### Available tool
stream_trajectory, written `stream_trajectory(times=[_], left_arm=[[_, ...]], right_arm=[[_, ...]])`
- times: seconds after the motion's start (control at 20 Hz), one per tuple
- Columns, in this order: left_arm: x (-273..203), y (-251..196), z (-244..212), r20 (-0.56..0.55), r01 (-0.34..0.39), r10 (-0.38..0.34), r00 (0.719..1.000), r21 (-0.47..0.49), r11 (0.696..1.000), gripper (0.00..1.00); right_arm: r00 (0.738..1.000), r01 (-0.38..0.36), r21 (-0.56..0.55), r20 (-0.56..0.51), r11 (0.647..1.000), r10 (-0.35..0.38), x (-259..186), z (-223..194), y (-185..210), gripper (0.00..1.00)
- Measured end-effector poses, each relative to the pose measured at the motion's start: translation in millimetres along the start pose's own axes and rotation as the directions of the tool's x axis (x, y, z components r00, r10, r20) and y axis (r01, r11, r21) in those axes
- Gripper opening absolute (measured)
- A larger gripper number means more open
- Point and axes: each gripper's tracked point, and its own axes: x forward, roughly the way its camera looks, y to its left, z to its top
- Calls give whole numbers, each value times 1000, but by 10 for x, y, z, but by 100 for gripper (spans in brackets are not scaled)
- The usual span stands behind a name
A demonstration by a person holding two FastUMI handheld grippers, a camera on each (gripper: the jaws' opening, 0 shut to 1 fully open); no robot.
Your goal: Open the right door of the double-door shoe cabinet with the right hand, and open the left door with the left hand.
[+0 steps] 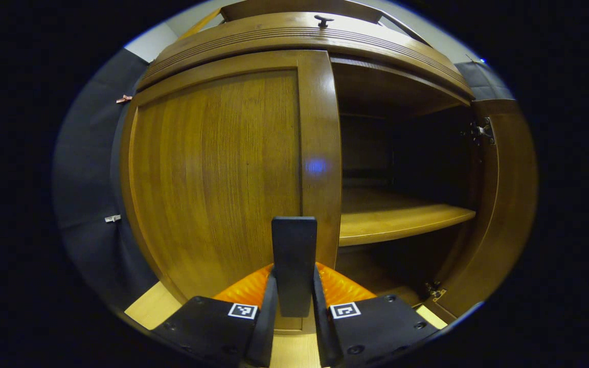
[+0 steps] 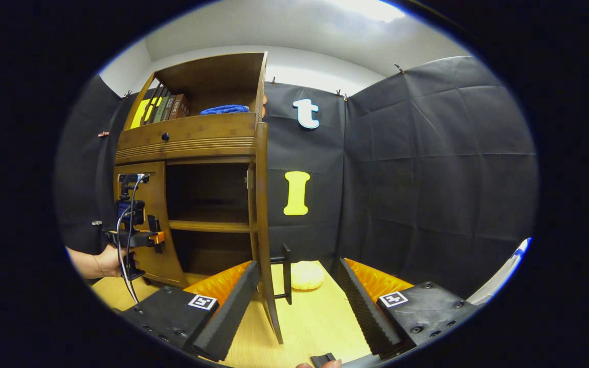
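The shoe cabinet (image 2: 192,204) stands on a pale wooden table (image 2: 315,322) against the black cloth wall of the booth. Nearest in the left gripper view, the left gripper (image 1: 294,286) has its two fingers pressed narrow on either side of the dark upright handle (image 1: 294,260) of the left door (image 1: 218,174), which sits shut and flat against the cabinet front. Just to the right of it the cabinet stands open, showing a wooden shelf (image 1: 397,214) and a dark interior. In the right gripper view, the right gripper (image 2: 297,312) holds its fingers wide apart with nothing between them. Just beyond its left finger the right door (image 2: 264,230) is swung out, edge-on toward the camera, its dark handle (image 2: 286,273) facing right. A pale round object (image 2: 307,275) lies on the table near the wall, beyond the door. Farther left, a hand (image 2: 113,260) holds the left gripper at the closed door. Above the doors are a drawer with a dark knob (image 2: 165,136), and at the top an open shelf holding books (image 2: 164,108) and a blue cloth (image 2: 224,109).
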Motion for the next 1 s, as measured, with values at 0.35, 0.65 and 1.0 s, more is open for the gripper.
stream_trajectory(times=[0.35, 0.65, 1.0], left_arm=[[-272, 47, -50, 4, 37, -37, 999, -18, 999, 34], [-833, 243, -122, 20, 60, -59, 998, -12, 998, 34], [-1435, 618, -241, 17, 50, -50, 999, -17, 999, 31]], right_arm=[[999, -44, -11, 8, 999, 45, 45, 26, 254, 94], [997, -78, -4, 10, 997, 79, 65, -32, 520, 95], [992, -127, 10, 8, 992, 126, 128, -90, 956, 100]])
